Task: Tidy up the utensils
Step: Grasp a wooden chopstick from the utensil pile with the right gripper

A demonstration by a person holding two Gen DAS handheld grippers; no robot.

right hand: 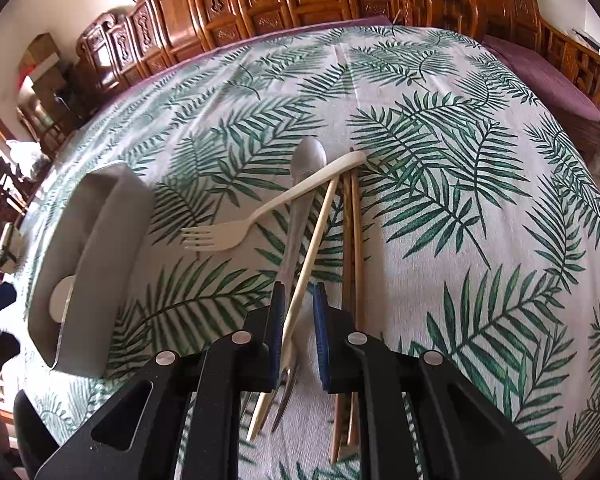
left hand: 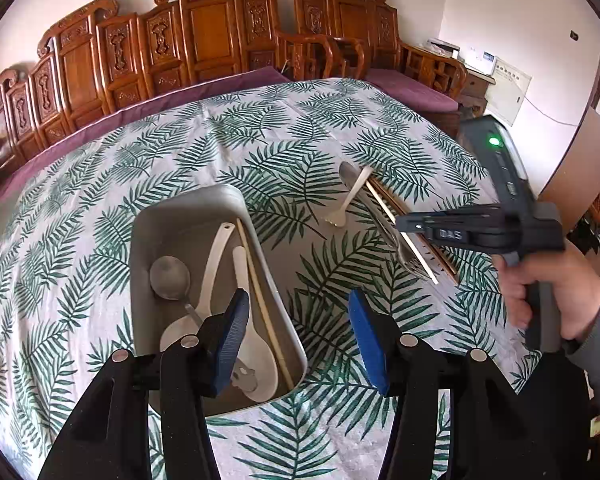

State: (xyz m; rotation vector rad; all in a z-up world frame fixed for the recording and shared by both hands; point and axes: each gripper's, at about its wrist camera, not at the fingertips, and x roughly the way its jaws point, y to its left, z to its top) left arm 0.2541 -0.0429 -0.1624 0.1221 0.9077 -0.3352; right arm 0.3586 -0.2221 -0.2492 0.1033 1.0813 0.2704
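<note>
Left wrist view: the left gripper (left hand: 296,336) hangs wide open and empty, its left pad over the right side of the grey bin (left hand: 148,240), its right pad over the cloth (left hand: 100,200). The bin holds a steel spoon (left hand: 170,278), two white ladles (left hand: 256,344), and one pale chopstick (left hand: 260,296) along its right wall. To the right, well apart from the bin, lies the loose pile.

Right wrist view: the right gripper (right hand: 298,332) is lowered over that pile, its pads a narrow gap apart with a pale chopstick (right hand: 312,248) and a steel fork (right hand: 300,216) running between them; whether the pads grip either cannot be told. A white fork (right hand: 236,230) lies crosswise over the steel fork's handle. Two brown chopsticks (right hand: 352,240) lie just right of the gripper, outside its pads. The bin sits at left.
</note>
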